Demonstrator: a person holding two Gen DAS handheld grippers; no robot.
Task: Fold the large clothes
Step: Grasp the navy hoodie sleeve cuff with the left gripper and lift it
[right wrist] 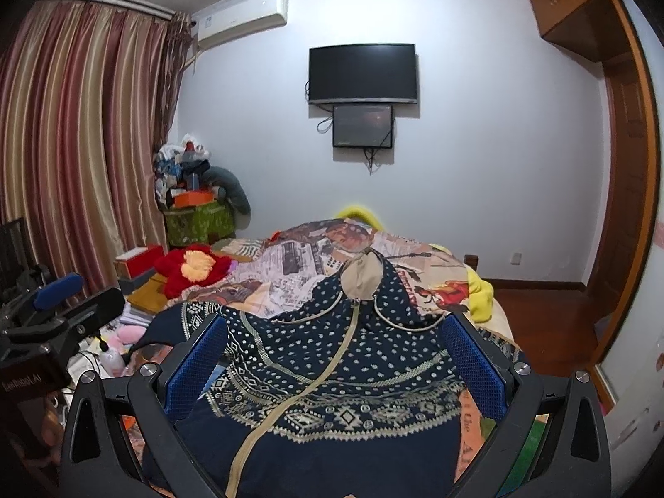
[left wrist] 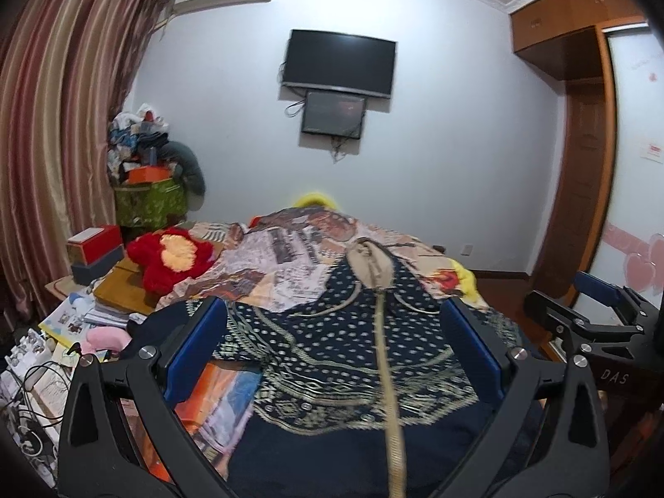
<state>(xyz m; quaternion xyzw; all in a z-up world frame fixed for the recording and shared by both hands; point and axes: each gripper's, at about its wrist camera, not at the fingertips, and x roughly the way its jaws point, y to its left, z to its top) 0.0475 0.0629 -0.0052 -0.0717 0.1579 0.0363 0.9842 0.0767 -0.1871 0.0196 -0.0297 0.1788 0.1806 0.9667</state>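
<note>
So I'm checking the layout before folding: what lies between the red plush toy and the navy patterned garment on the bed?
Only the printed bedspread separates the red plush toy from the navy garment; both wrist views show it.

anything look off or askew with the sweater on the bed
The navy patterned zip-up sweater lies spread on the bed, but its beige zipper line runs crookedly, bending toward the lower left instead of straight down. Both the left gripper and right gripper are open above it.

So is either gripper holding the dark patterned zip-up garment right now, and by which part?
Nothing is held. The left gripper and right gripper are both open above the navy patterned zip-up garment spread on the bed.
</note>
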